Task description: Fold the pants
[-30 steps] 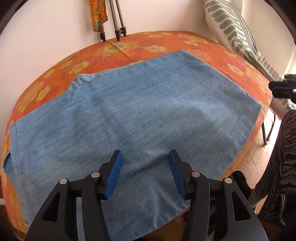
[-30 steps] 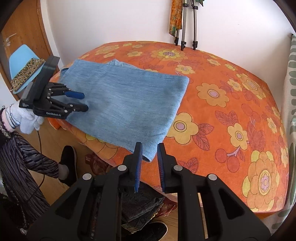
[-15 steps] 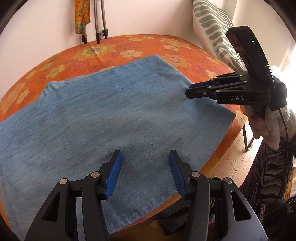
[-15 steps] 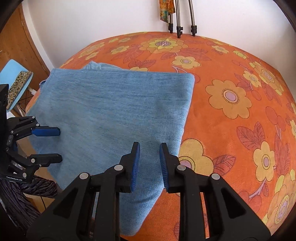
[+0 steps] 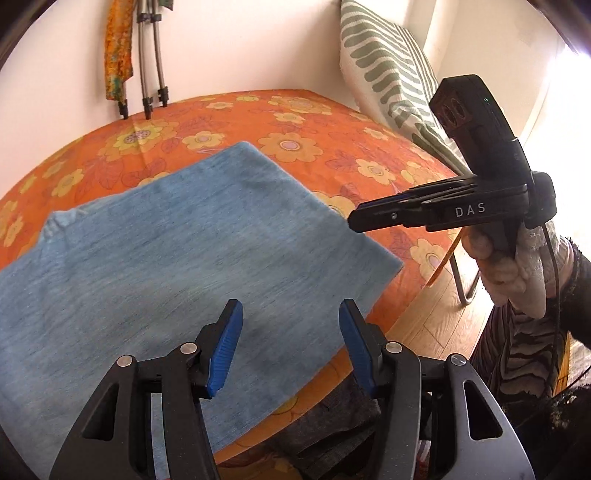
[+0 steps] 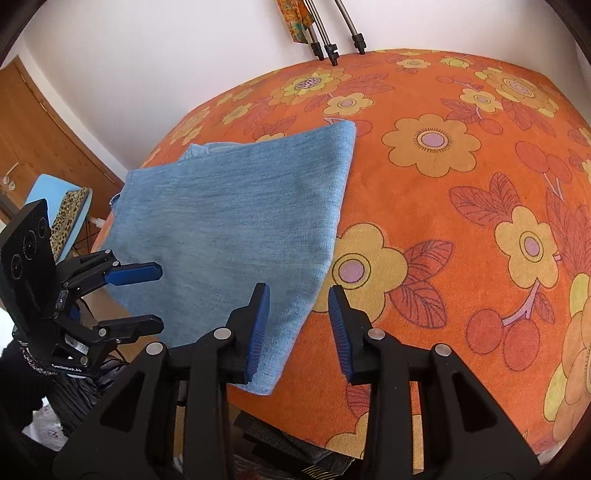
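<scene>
The blue pants (image 5: 177, 266) lie folded flat on the desk, which wears an orange cloth with yellow flowers (image 6: 461, 206). In the left wrist view the pants fill the left and middle of the frame, and their near edge hangs a little over the front of the desk. In the right wrist view they sit in the middle left, with one corner drooping over the desk's edge at the bottom. The left claw (image 5: 290, 347) is at the bottom middle of its own view, above the near part of the pants; its two blue pads are spread apart and pinch nothing. The right claw (image 6: 297, 328) is at the bottom middle of its own view, over the right edge of the pants; its jaws have just been opening, and now there is a gap between the pads with nothing gripped. A hand (image 5: 506, 266) holds the right claw at the right side of the left wrist view. A striped green and white pillow (image 5: 384, 81) leans on the wall at the upper right there. Thin metal legs (image 6: 332, 33) stand at the top by the wall. A dark folded cloth (image 5: 325, 432) lies below the desk's front edge.
</scene>
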{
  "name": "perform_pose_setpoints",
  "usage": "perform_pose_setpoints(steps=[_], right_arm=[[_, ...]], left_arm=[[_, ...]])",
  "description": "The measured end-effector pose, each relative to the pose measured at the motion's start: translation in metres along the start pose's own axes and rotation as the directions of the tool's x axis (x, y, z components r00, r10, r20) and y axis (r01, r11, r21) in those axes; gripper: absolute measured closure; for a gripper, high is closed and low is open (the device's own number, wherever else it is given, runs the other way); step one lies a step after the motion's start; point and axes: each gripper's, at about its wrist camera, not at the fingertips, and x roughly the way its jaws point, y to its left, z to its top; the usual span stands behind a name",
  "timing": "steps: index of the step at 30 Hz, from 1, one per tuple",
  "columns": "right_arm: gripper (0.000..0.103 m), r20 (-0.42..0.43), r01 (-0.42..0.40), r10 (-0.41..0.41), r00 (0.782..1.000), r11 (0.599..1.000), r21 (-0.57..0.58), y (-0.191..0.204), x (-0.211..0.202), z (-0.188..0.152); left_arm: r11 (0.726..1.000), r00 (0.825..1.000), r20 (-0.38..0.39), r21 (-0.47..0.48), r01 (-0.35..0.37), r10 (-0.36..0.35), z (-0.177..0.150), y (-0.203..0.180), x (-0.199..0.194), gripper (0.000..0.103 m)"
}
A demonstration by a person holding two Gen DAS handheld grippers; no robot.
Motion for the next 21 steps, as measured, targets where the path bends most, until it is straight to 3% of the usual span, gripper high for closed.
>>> perform_pose_setpoints(steps=[4,7,10,14,21], right_arm=[[0.069,-0.039,-0.080,0.083,0.996,0.994,0.073,-0.008,0.004,-0.006],[0.070,-0.063,-0.117,0.125,0.990,0.986,0.115,-0.014,0.010,-0.011],[0.088,-0.068,-0.201,0.217,0.974,0.962,0.184,-0.022,0.016,-0.015],[0.092,-0.023,-0.296,0.313,0.949,0.918,0.265,-0.031,0.012,-0.013],[0.095,0.025,-0.369,0.381,0.924,0.876,0.310,-0.030,0.009,-0.008]], left_arm=[[0.994,1.000,-0.018,0.108,0.017,-0.015,0.007,-0.030,0.016,0.047],[0.990,0.999,-0.035,0.136,0.046,-0.042,0.011,-0.044,0.027,0.047],[0.981,0.999,-0.033,0.190,0.030,-0.024,0.009,-0.058,0.034,0.047],[0.973,0.999,0.002,0.228,-0.035,0.035,0.010,-0.067,0.038,0.046],[0.979,0.992,0.060,0.167,-0.119,0.111,0.011,-0.065,0.045,0.046]])
